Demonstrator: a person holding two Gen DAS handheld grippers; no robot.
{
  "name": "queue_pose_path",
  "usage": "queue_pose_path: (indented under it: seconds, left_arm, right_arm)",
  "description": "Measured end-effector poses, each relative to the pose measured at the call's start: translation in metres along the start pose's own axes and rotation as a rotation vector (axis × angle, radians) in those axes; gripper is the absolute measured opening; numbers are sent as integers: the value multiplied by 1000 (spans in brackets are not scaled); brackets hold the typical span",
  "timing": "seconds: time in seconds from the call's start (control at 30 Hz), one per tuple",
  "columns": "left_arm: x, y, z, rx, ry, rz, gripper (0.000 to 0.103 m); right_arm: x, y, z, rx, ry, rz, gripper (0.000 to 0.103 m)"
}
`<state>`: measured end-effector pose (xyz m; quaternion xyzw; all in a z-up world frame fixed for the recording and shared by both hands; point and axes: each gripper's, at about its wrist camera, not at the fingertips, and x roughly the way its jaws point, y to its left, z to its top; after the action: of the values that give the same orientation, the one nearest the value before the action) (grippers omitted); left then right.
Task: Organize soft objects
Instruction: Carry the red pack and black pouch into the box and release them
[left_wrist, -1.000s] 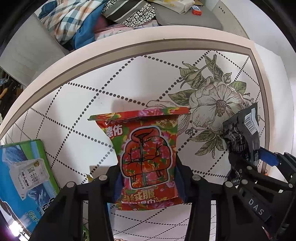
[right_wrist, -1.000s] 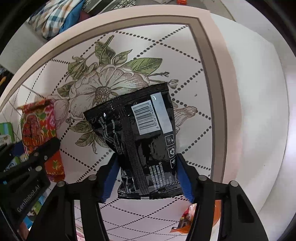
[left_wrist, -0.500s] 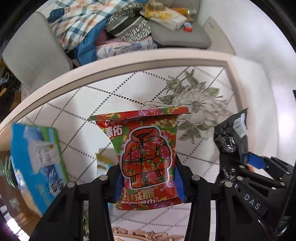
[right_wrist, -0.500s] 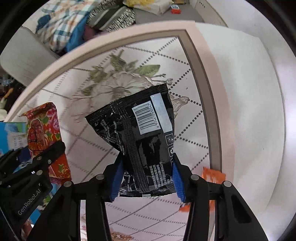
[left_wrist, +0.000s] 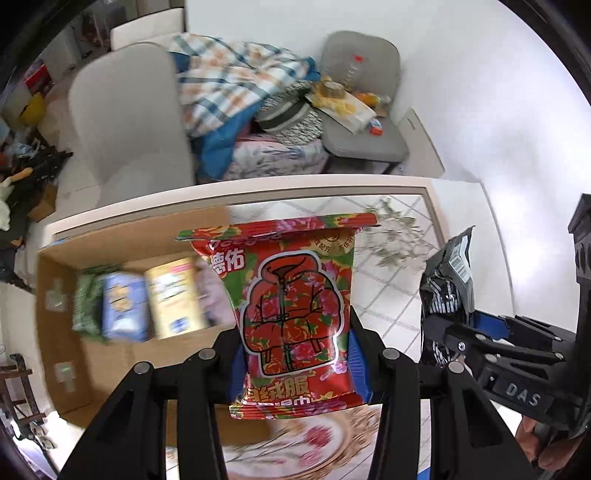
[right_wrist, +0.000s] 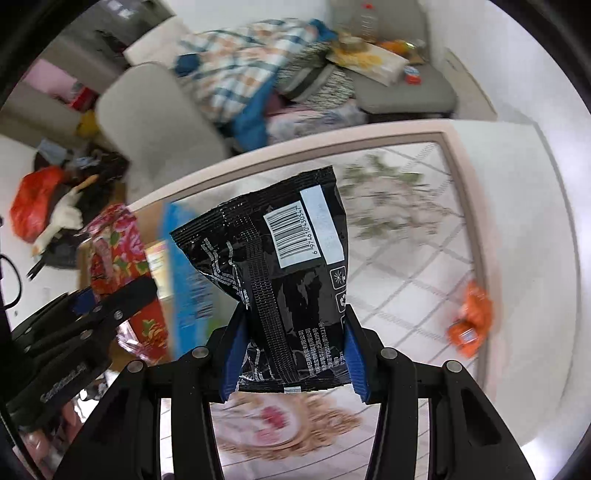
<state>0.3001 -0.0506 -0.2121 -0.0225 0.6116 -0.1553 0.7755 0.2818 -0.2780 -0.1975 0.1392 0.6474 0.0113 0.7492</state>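
Note:
My left gripper (left_wrist: 297, 363) is shut on a red floral tissue pack (left_wrist: 291, 306) and holds it up above the table. My right gripper (right_wrist: 293, 360) is shut on a black foil pack (right_wrist: 280, 273) with a barcode, also lifted. The black pack (left_wrist: 448, 291) and right gripper show at the right of the left wrist view; the red pack (right_wrist: 118, 254) shows at the left of the right wrist view. An open cardboard box (left_wrist: 66, 354) with several soft packs (left_wrist: 122, 306) inside sits to the left, below and behind the red pack.
An orange packet (right_wrist: 471, 321) lies on the flower-patterned table (right_wrist: 413, 236) at the right. Grey chairs (left_wrist: 129, 122) piled with a plaid blanket (left_wrist: 236, 74) and clutter stand beyond the table's far edge. A blue box edge (right_wrist: 184, 280) shows left of the black pack.
Both grippers have risen and tilted up with their packs, so the room beyond the table shows. The cardboard box has come into view at the left.

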Motion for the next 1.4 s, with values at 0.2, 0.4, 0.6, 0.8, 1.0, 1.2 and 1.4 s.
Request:
queue_pose_path:
  seconds: [0.2, 0.4, 0.6, 0.8, 1.0, 1.2, 1.4]
  left_arm:
    - [-25, 81, -33, -45, 12, 65, 42]
    - [-9, 151, -56, -113, 83, 87, 42]
    - [27, 194, -67, -173, 179, 44, 42]
    - [56, 215, -67, -221, 266, -17, 42]
    - [78, 218, -67, -184, 351, -23, 43]
    - [82, 220, -73, -199, 382, -14, 44]
    - [68, 214, -72, -167, 334, 29, 53]
  right_arm:
    - [11, 106, -42, -61, 21, 55, 50]
    - [54, 181, -73, -72, 78, 74, 50]
    - [103, 219, -84, -71, 122, 40, 50]
    - [144, 227, -71, -39, 157, 25, 50]
    - [178, 236, -68, -35, 205, 3, 51]
    - [199, 234, -71, -17, 269, 2, 63]
    - [195, 238, -70, -48, 244, -35, 74]
